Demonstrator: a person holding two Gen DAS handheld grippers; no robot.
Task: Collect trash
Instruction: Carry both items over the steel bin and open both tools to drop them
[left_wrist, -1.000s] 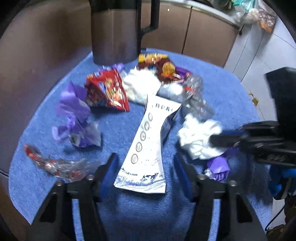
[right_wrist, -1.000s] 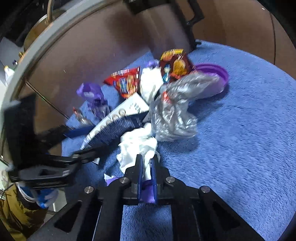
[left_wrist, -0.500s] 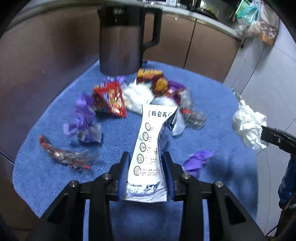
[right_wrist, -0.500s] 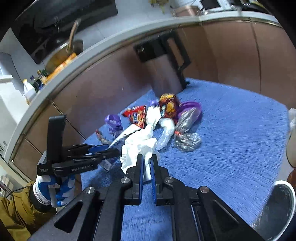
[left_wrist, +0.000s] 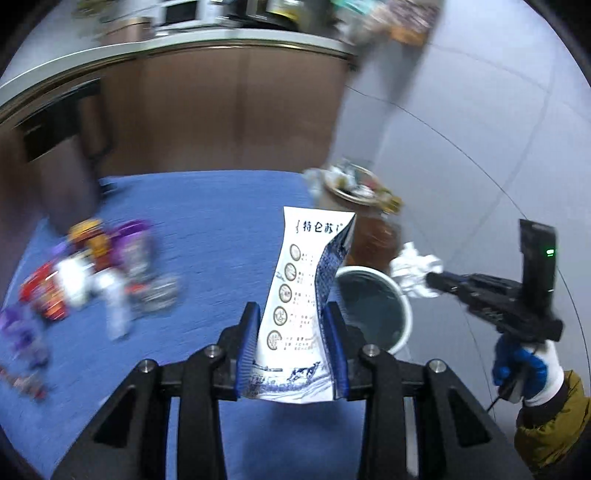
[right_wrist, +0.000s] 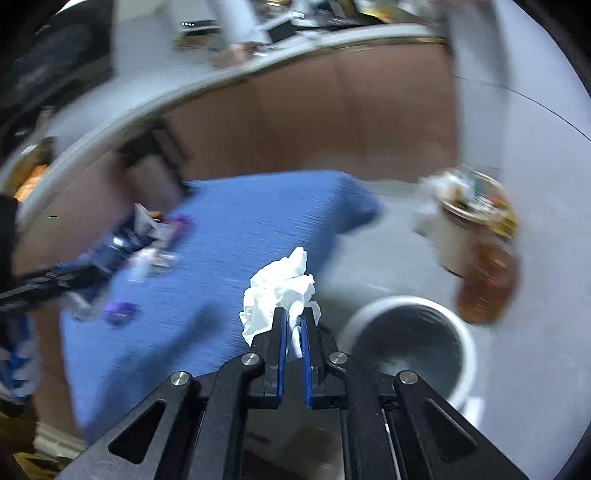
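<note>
My left gripper (left_wrist: 291, 317) is shut on a flattened white and blue milk carton (left_wrist: 303, 295) and holds it upright above the blue cloth's right edge. My right gripper (right_wrist: 293, 319) is shut on a crumpled white tissue (right_wrist: 280, 291); it shows in the left wrist view (left_wrist: 417, 271) beside the white bin (left_wrist: 373, 310). The bin (right_wrist: 410, 339) stands on the floor, right of the tissue. Several wrappers (left_wrist: 92, 273) lie blurred on the cloth at left.
The blue cloth (left_wrist: 207, 229) covers the table. A second bin full of trash (right_wrist: 469, 218) stands on the grey floor further back. Brown cabinets (left_wrist: 229, 110) run behind. A dark kettle (left_wrist: 55, 162) stands at the far left.
Both grippers have swung right, away from the wrapper pile toward the white bin, each carrying its item. The left gripper shut on the carton and lifted it.
</note>
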